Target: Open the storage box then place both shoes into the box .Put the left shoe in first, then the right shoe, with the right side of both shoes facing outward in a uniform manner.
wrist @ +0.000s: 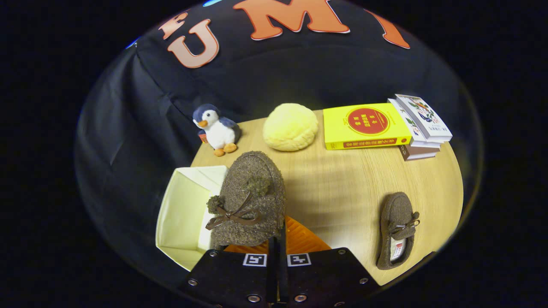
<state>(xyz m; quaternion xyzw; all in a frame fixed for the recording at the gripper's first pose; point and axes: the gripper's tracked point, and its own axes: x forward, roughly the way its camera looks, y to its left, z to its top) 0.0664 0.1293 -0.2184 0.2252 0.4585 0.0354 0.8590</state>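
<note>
A: Item one, the storage box (182, 214)?
B: Open, pale, at the table's (351, 188) near-left corner, nothing visible inside.

A: Item two?
B: One brown shoe (250, 201), bow on top, toe pointing away from you. Your fingers (277, 239) are nearly closed on its heel end, holding it just beside the box, partly over its rim.

A: Item three?
B: The second shoe (398, 231), lying on the table well to the right.

A: Progress?
B: Box opened. By my reckoning neither shoe is in yet; you have both placements left.
</note>
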